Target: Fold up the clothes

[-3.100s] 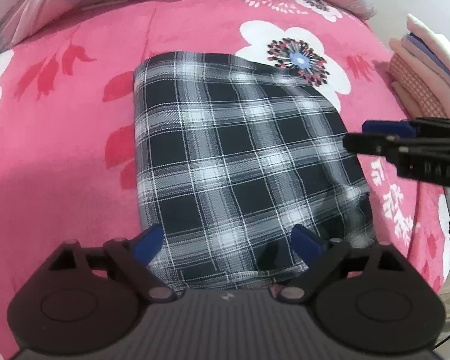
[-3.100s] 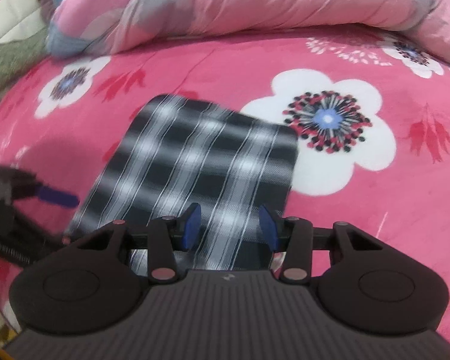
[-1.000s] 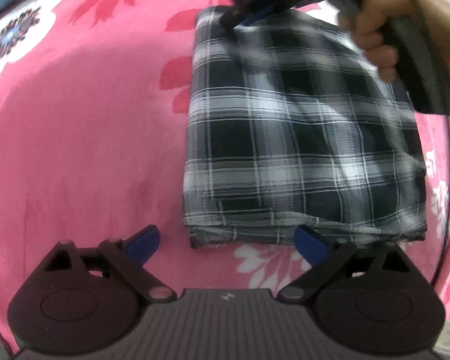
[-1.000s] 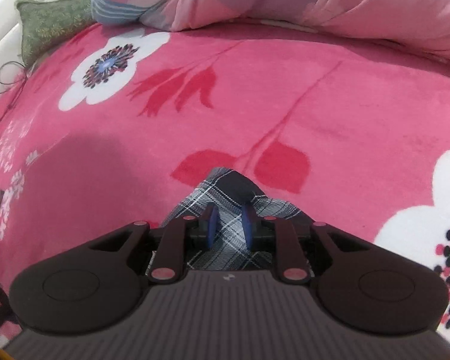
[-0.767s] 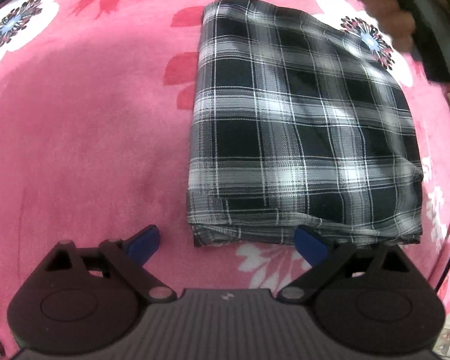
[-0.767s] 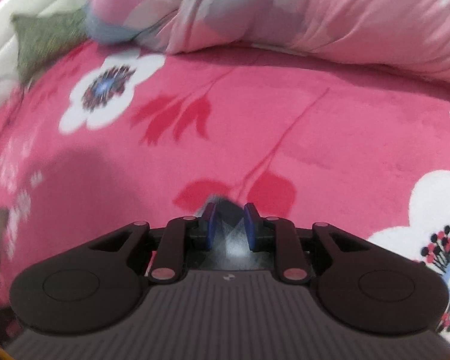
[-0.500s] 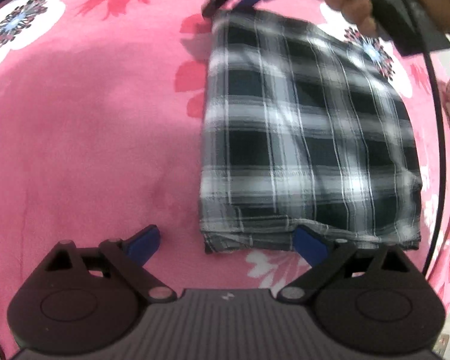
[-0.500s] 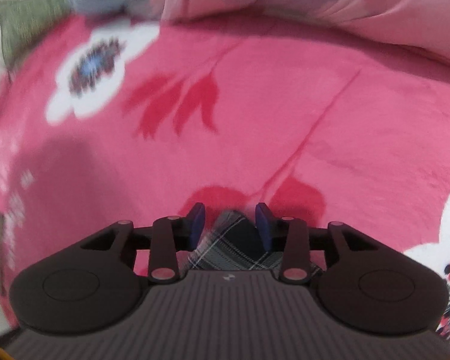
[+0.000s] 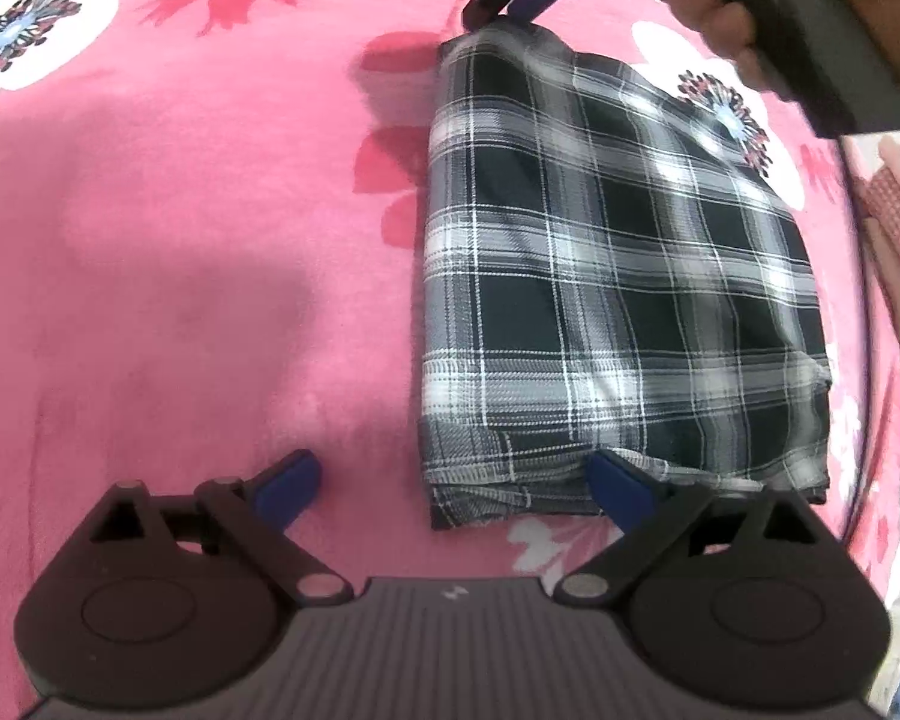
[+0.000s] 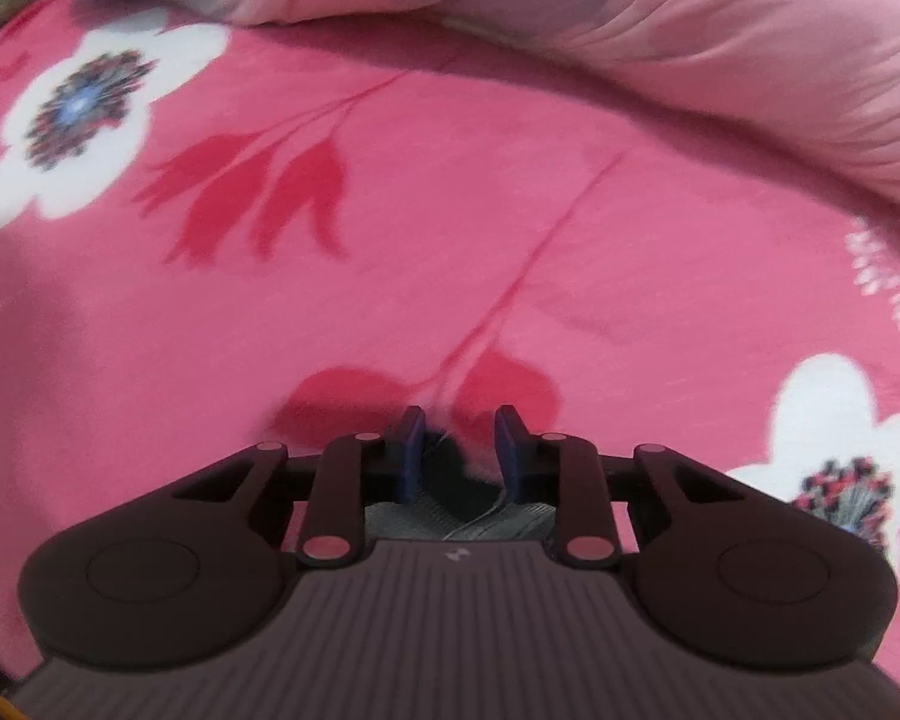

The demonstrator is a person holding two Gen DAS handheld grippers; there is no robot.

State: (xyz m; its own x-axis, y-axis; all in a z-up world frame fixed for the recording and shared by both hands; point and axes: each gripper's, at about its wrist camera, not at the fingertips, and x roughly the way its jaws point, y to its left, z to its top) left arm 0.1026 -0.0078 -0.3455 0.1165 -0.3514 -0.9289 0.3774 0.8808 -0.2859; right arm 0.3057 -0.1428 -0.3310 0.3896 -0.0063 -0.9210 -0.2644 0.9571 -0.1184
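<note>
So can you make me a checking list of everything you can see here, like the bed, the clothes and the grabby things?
Surface: pink flowered blanket spread over a bed.
Job's things: black and white plaid garment, folded into a rough rectangle, lying flat on the blanket.
Clutter: stack of folded pinkish clothes at the right edge.
Grippers: left tool open, its right finger over the garment's near edge, gripping nothing; right tool at the garment's far left corner, jaws closing with the corner between them, pads not yet pressing, held by a hand.
Cables: nothing seen.
Surroundings: rumpled pink quilt bunched along the far side of the bed.
</note>
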